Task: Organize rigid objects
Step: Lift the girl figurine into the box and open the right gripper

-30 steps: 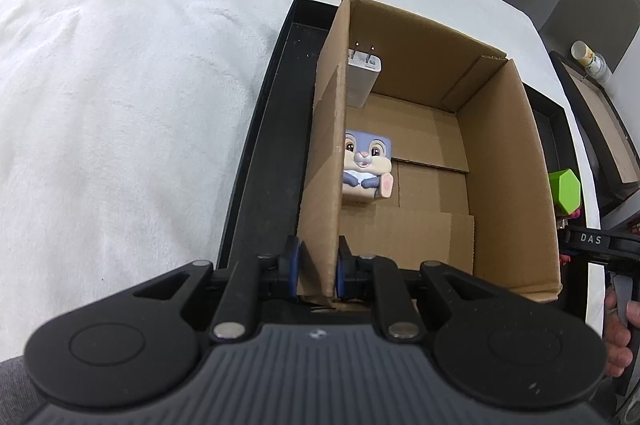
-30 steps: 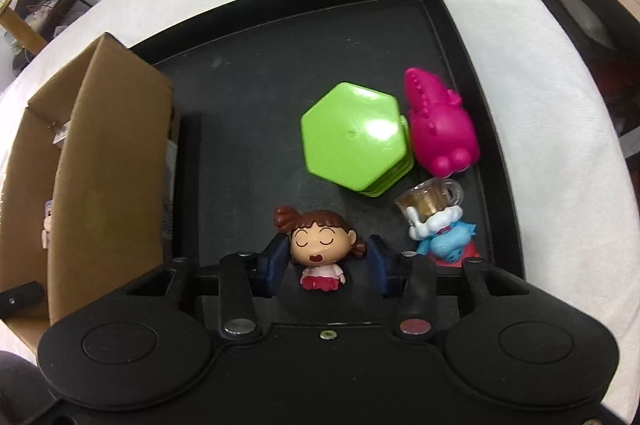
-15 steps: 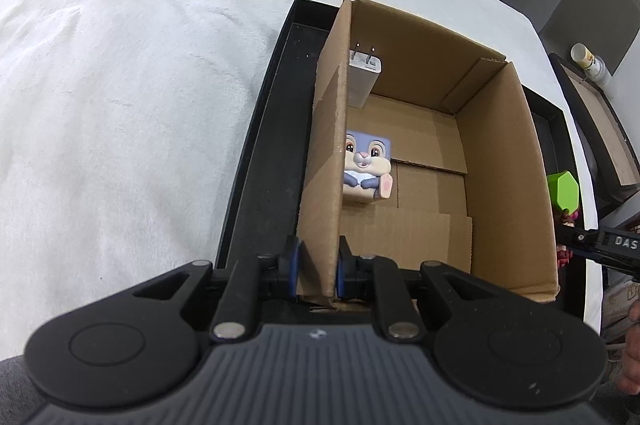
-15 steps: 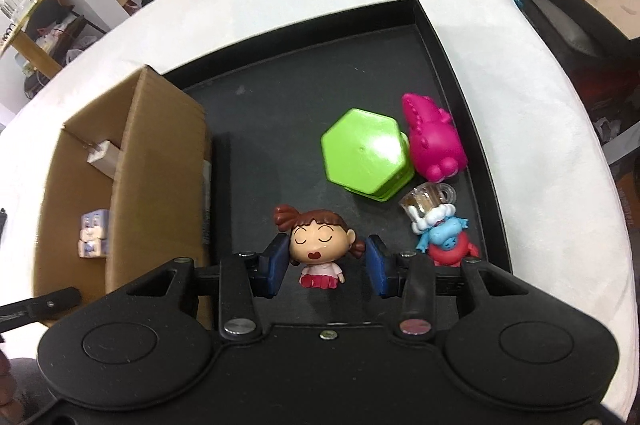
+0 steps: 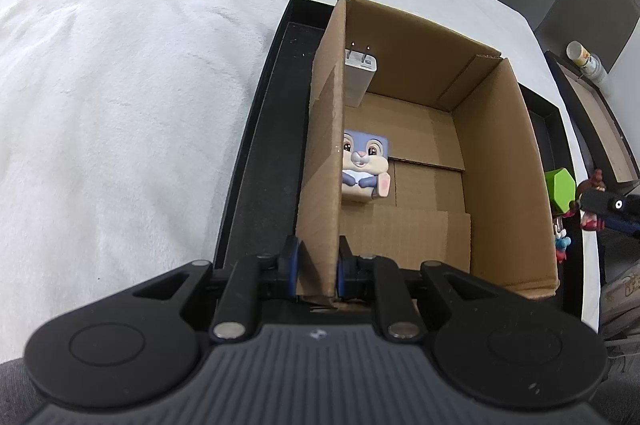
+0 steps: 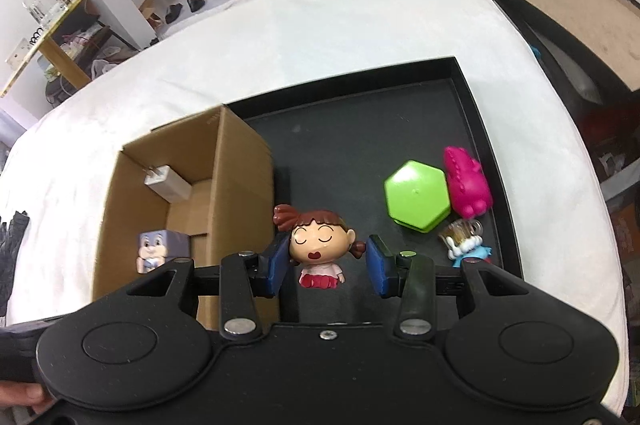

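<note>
**Right gripper lifting a doll figurine beside a cardboard box**

The right gripper [image 6: 326,265] held a small girl figurine [image 6: 320,249] with brown pigtails, closed eyes and a pink dress; its blue jaws pinched the head from both sides, and the figurine hung above the black tray [image 6: 472,113]. The left gripper [image 5: 318,267] had its jaws pressed together on the near left wall of an open cardboard box [image 5: 500,161], which stood in the tray's left part. Inside the box, a cube-shaped bunny figurine [image 5: 364,165] sat on the floor against the left wall, and a white plug-in charger [image 5: 358,77] leaned in the far left corner with its prongs up. On the tray's right part, a green hexagonal block [image 6: 416,195] lay touching a magenta dinosaur toy [image 6: 468,185]. Just in front of them stood a small blue figure [image 6: 470,251] carrying a clear mug. The tray rested on a surface covered with a white fleecy cloth [image 5: 120,85].
</note>
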Demonstrator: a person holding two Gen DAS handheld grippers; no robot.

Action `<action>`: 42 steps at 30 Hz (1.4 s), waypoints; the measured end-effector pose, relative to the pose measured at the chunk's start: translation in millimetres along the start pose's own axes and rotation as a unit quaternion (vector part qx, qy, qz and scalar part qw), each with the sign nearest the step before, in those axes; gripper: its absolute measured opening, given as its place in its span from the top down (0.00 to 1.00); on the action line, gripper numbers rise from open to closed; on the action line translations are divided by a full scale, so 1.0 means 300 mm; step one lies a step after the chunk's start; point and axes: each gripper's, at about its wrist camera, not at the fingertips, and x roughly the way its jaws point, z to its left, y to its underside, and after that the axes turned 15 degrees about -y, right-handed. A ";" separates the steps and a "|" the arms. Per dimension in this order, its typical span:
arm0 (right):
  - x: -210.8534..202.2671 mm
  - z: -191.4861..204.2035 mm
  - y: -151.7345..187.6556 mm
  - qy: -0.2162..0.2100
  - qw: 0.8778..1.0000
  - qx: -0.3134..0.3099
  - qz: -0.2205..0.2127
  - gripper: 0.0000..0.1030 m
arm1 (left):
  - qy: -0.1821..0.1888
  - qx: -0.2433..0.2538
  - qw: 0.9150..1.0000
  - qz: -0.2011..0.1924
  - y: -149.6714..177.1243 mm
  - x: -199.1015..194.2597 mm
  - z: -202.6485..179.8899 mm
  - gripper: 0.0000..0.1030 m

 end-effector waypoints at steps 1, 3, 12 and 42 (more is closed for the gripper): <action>-0.002 0.010 -0.004 -0.001 1.000 -0.002 -0.001 0.60 | 0.000 0.000 1.000 0.000 0.000 0.000 0.000 0.84; -0.006 0.030 -0.009 -0.001 1.000 -0.005 -0.003 0.60 | 0.001 0.001 1.000 0.000 0.000 -0.001 0.000 0.84; -0.012 0.108 -0.038 -0.004 1.000 -0.020 -0.013 0.60 | 0.006 0.001 1.000 -0.001 0.003 0.001 0.006 0.84; 0.197 0.364 -0.073 -0.072 0.996 -0.054 0.027 0.60 | 0.017 -0.006 1.000 0.004 0.000 0.008 0.020 0.83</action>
